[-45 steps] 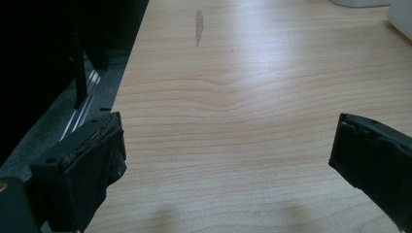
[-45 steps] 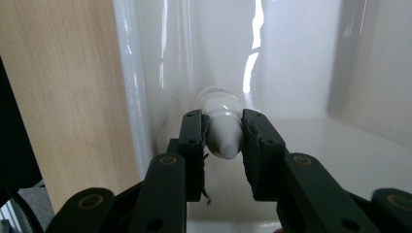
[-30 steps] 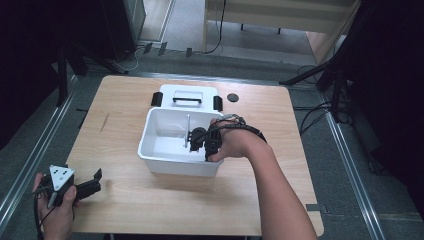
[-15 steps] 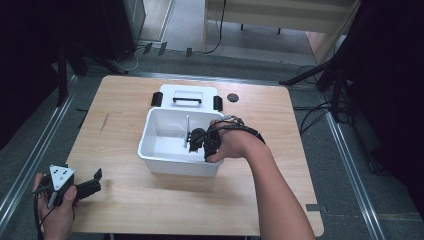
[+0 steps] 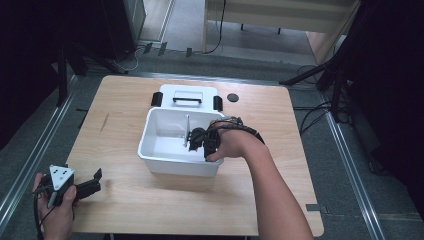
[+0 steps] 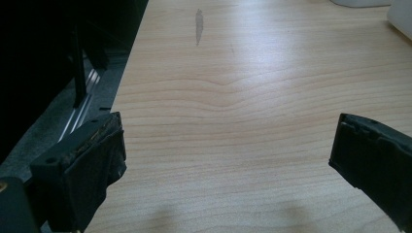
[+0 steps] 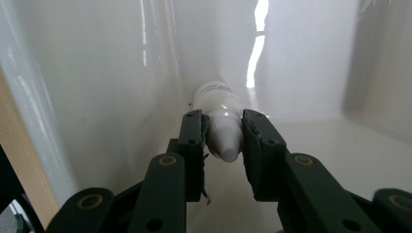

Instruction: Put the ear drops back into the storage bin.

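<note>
Small white plastic bottle with a pale tapered cap lies low inside the white rectangular plastic bin in the middle of the light wooden desk, close along one glossy wall. We have the right gripper clamped on it at the cap end, one black pad on each side of the neck, with the body pointing away from the camera. In the high view that right gripper reaches into the bin from the person's right hand.

We judge the bottle to be light and fairly stiff, though its smooth rounded plastic looks slippery, and the cap narrows toward the tip, so a grip there could slide off. A hold a little further back, on the shoulder or the straight body, should be surer. The thin wall may give under hard pressure, so a moderate squeeze seems right. With the bin wall so near, we expect little room to swing sideways.

Our left gripper rests near the front left corner of the desk, its jaws standing wide apart with nothing between them. A white lid with a black handle lies behind the bin.
</note>
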{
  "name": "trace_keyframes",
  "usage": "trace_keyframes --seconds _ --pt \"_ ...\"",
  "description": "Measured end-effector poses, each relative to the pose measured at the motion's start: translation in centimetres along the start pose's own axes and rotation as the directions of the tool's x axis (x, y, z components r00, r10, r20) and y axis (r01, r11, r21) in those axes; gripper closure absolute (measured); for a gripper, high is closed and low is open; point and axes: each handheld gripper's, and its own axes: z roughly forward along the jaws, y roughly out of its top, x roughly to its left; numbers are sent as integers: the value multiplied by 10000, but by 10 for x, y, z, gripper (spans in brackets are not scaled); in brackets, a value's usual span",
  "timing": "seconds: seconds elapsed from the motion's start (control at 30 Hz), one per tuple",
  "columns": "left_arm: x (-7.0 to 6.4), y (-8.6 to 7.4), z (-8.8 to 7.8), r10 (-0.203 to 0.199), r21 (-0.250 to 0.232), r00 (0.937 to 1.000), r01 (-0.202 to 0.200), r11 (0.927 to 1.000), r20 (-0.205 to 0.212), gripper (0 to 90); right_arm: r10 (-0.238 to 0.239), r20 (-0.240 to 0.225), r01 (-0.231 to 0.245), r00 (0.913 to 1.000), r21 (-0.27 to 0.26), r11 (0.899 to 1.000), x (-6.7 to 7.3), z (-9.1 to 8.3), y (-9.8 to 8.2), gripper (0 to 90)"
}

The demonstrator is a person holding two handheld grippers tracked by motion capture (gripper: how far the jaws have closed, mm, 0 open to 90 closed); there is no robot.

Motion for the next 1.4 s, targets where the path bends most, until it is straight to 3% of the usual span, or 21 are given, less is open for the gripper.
trace_keyframes --seconds 0.37,0.63,1.4 --pt "0 0 0 17 -10 10000 -17 10000 3 0 111 -57 -110 9999 131 9999 0 0 1 724" --pt "0 0 0 31 0 10000 -31 10000 -6 0 65 -112 -66 9999 -141 9999 0 -5 -2 676" --pt "-2 0 0 133 -23 9999 -133 9999 -69 0 392 233 -375 9990 -684 9970 4 -49 -18 683"
